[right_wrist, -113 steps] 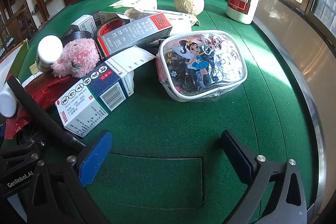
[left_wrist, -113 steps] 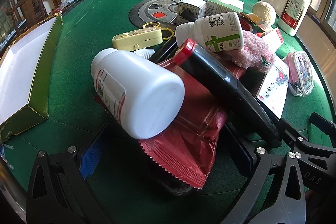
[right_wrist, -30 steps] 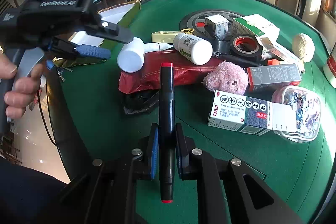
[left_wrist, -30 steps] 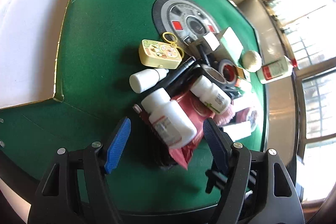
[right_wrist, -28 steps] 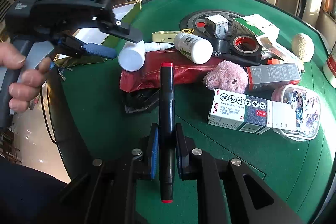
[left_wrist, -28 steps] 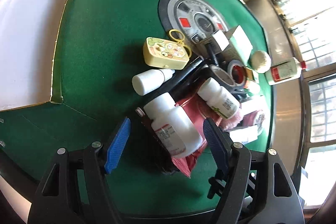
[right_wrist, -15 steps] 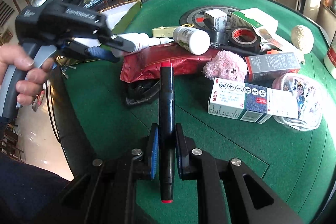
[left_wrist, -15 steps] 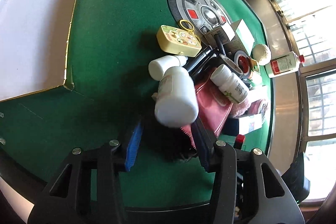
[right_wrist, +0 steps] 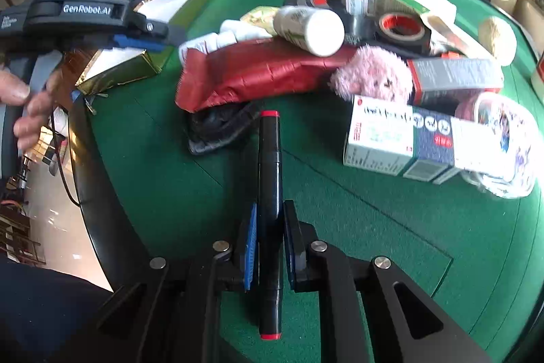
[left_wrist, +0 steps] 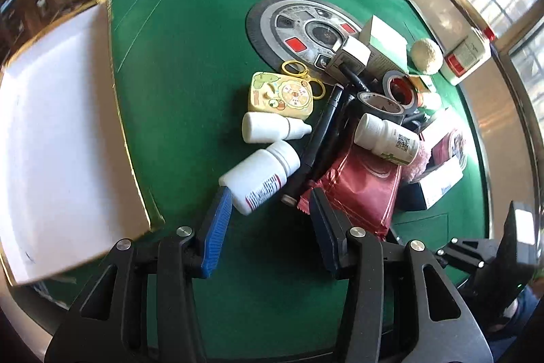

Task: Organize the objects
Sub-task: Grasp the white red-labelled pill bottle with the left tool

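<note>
The right hand-held gripper (right_wrist: 268,247) is clamped on a black marker (right_wrist: 269,193) with red end caps, its long axis running straight ahead along the fingers toward the clutter. The left hand-held gripper (left_wrist: 268,213) stands apart above the green felt tabletop (left_wrist: 190,56), its blue pad just beside the base of a white pill bottle (left_wrist: 261,176) that lies on its side, cap pointing away to the upper right. Right of it lies a crinkled red foil pouch (left_wrist: 357,189) with a second white bottle (left_wrist: 387,138) resting on it (green label, QR code). Beyond sit a small dropper bottle (left_wrist: 272,131), a yellow case (left_wrist: 282,96), tape rolls (left_wrist: 397,89), cartons and a pink fluffy toy (right_wrist: 370,77). A gold-edged white box (left_wrist: 61,138) stands to the left.
</note>
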